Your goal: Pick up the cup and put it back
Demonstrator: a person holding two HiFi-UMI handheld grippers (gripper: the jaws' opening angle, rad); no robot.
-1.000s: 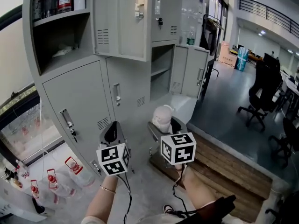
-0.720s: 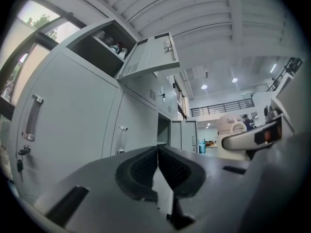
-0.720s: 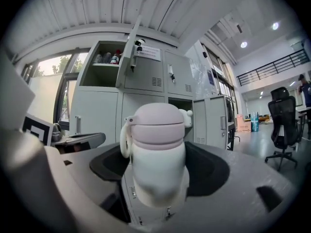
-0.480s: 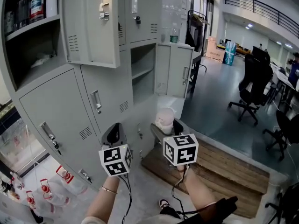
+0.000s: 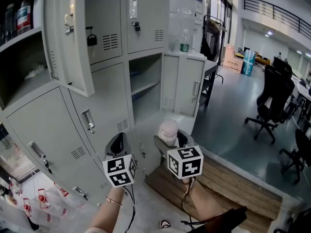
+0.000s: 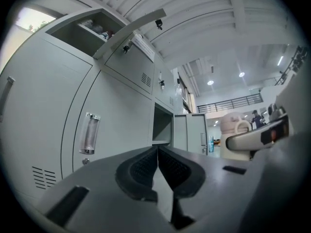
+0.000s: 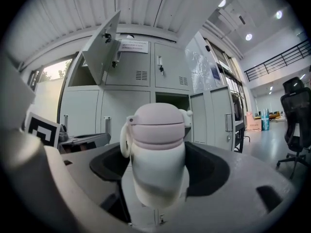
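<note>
A: One bank of grey lockers [image 5: 104, 106] fills the left side, right?

B: Yes. An upper door [image 5: 68, 38] hangs open, and one middle compartment [image 5: 145, 79] stands open to the room. Just beside it a lower cabinet [image 5: 187, 89] carries a bottle [image 5: 184, 40] on its top.

A: And farther off?

B: A black office chair [image 5: 272, 98] stands on the dark floor [image 5: 228, 115]. A wooden platform [image 5: 233, 174] lies low at the right, below the person's right arm.

A: What about the left hand-held gripper [image 6: 158, 166]?

B: Clenched. Its ribbed pads meet with nothing between them, and it points level toward the lockers.

A: And the right hand-held gripper [image 7: 159, 178]?

B: It is grasping the cup [image 7: 158, 130]. The pale cup stands upright between the two jaws with its lid on. Its loop handle faces the side of the left hand-held gripper. The cup is held in the air in front of the open compartment, apart from any shelf.
</note>
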